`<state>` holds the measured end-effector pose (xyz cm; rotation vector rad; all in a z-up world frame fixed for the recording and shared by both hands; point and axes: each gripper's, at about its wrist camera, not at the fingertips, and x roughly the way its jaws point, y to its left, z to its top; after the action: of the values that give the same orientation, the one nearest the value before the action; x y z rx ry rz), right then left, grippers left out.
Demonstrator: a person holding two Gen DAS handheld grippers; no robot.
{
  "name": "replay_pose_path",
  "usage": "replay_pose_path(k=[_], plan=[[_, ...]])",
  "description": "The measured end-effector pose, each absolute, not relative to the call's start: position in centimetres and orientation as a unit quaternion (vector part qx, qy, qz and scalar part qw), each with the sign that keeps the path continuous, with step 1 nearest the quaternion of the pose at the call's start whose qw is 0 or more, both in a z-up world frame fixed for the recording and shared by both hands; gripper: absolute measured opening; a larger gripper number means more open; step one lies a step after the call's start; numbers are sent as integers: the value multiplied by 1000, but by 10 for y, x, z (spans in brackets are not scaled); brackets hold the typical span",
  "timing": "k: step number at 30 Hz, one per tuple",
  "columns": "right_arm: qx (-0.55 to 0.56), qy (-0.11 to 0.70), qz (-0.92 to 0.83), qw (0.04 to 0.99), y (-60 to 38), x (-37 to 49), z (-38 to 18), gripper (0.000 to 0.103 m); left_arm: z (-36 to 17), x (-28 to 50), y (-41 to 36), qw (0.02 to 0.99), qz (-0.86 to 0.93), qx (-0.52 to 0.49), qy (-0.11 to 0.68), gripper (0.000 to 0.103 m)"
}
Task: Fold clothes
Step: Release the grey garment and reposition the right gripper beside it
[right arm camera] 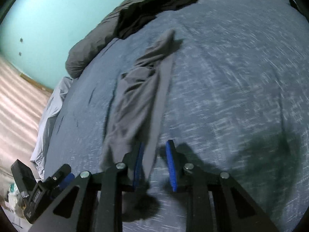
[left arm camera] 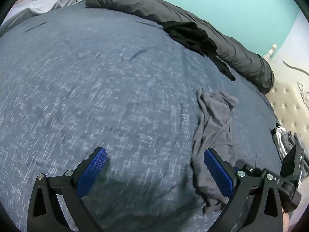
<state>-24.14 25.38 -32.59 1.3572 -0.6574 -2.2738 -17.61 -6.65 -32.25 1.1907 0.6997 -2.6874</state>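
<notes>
A crumpled grey garment (left arm camera: 214, 135) lies on the blue bedspread (left arm camera: 115, 96). My left gripper (left arm camera: 154, 166) is open and empty over the bedspread, its right finger (left arm camera: 218, 172) resting against the garment's near end. In the right wrist view the same grey garment (right arm camera: 139, 96) stretches away from me. My right gripper (right arm camera: 155, 164) is open, with the garment's near end lying between the blue pads and over the left pad (right arm camera: 138, 166). A black garment (left arm camera: 191, 34) lies at the far side against a dark rolled duvet; it also shows in the right wrist view (right arm camera: 143, 13).
A dark grey rolled duvet (left arm camera: 212, 32) runs along the far edge by the teal wall. A beige tufted headboard (left arm camera: 289, 104) stands at the right. More clothes (left arm camera: 283, 141) lie near it. A light sheet (right arm camera: 50, 112) hangs off the bed's left edge.
</notes>
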Motion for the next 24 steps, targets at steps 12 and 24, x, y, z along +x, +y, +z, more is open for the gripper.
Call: replay_pose_path(k=[12, 24], plan=[[486, -253, -809, 214, 289, -243, -321, 26, -324, -215, -46, 18, -886, 415, 203, 103], [463, -286, -812, 213, 278, -258, -302, 26, -317, -294, -16, -22, -877, 456, 147, 102]])
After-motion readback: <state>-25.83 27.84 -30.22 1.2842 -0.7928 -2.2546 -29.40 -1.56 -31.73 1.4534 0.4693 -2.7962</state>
